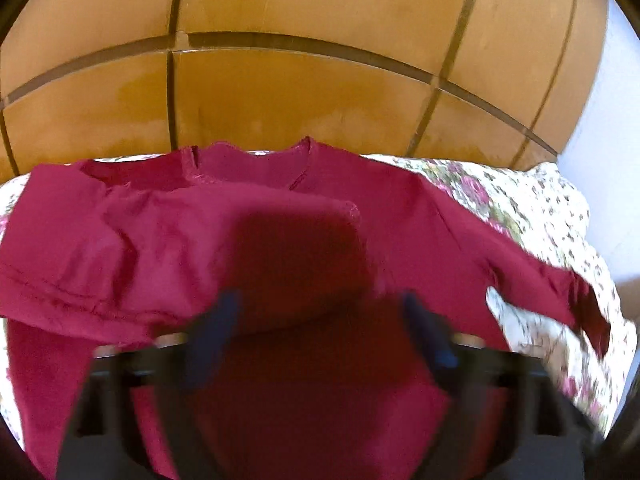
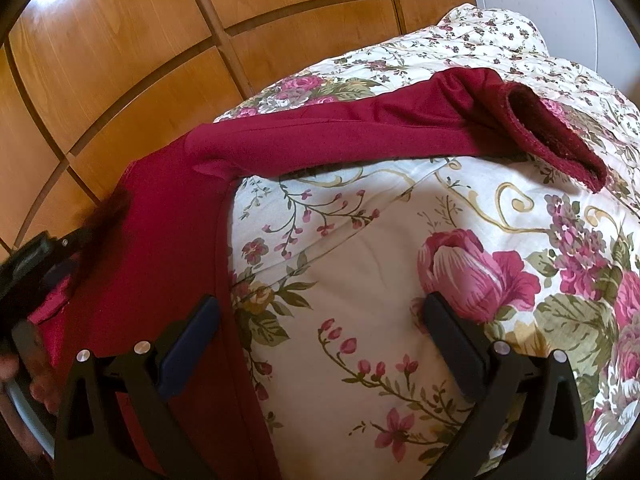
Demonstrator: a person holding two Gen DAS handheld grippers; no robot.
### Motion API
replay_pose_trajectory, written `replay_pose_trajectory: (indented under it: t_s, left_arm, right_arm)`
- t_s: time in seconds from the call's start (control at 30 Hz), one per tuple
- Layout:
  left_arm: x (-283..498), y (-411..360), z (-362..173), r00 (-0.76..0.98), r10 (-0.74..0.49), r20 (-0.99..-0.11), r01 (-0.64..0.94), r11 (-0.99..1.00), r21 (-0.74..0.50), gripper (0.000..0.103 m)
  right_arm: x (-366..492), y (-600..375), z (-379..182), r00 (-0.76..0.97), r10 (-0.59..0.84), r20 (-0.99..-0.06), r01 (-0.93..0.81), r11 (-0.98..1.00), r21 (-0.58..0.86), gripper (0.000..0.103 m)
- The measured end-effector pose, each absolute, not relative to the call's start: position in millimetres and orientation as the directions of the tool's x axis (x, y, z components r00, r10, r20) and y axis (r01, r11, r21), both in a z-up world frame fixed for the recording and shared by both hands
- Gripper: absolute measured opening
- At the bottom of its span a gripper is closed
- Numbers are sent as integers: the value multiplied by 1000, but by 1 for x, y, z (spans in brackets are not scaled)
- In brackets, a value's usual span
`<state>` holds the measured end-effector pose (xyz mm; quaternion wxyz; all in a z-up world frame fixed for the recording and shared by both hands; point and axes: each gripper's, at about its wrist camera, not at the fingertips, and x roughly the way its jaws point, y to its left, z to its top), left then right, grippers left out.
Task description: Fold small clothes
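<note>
left view: my left gripper (image 1: 320, 312) hangs over the middle of the red top (image 1: 400, 216); blurred, jaws wide apart, nothing between them.
top: spread on the floral quilt (image 1: 520, 200), neckline at the far edge toward the wood panels (image 1: 280, 92). One sleeve (image 1: 160, 220) already lies folded across the chest.
right view: my right gripper (image 2: 320, 320) has jaws wide, empty, over bare quilt (image 2: 380, 260) just beside the top's side seam (image 2: 224, 240). Left pad overlaps the red hem edge; can't tell if it touches.
other sleeve: the outstretched sleeve (image 2: 340, 128) runs toward the far right corner of the quilt, cuff (image 2: 560, 140) flipped up, lining showing.
step, my guess: fold that sleeve in.
how: pinch at the cuff, flatten the flip first, carry it low across the chest, lay it on the folded sleeve. Pin the shoulder with the left so the body doesn't drag.
count: tops 1; sleeves 2 (1 folded, 1 out); grippers 2; quilts 1.
</note>
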<state>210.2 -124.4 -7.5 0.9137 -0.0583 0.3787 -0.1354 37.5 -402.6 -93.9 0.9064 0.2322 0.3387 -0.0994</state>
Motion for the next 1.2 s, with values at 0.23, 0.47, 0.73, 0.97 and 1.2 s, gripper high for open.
replay_pose_trajectory:
  t_s: [0.23,0.47,0.73,0.97,1.2]
  left_arm:
    - [171,-78,-3,730,-309,-610,225,951,-212,93]
    - [176,-18,-13,750,-137,-647,44,987,-158,93]
    - [169,85,-53,717,-132,-684,-271,852,-448,93]
    - [172,78,-51,709,-135,-692,-250,870,-426,99]
    - [171,95,-40,694,-33,-719,-324,878,-353,99]
  right_arm:
    - [39,-402,-94,749,-26,-663,338,874,348,101]
    - [25,-399,-76,796,-103,-597,358,875,327,101]
    - [28,-369,-22,915,33,-403,153,894,421,101]
    - [81,-317,4,891,276,-360,-94,889,449,96]
    - [156,-276,-37,741,432,-515,-143,850,507,81]
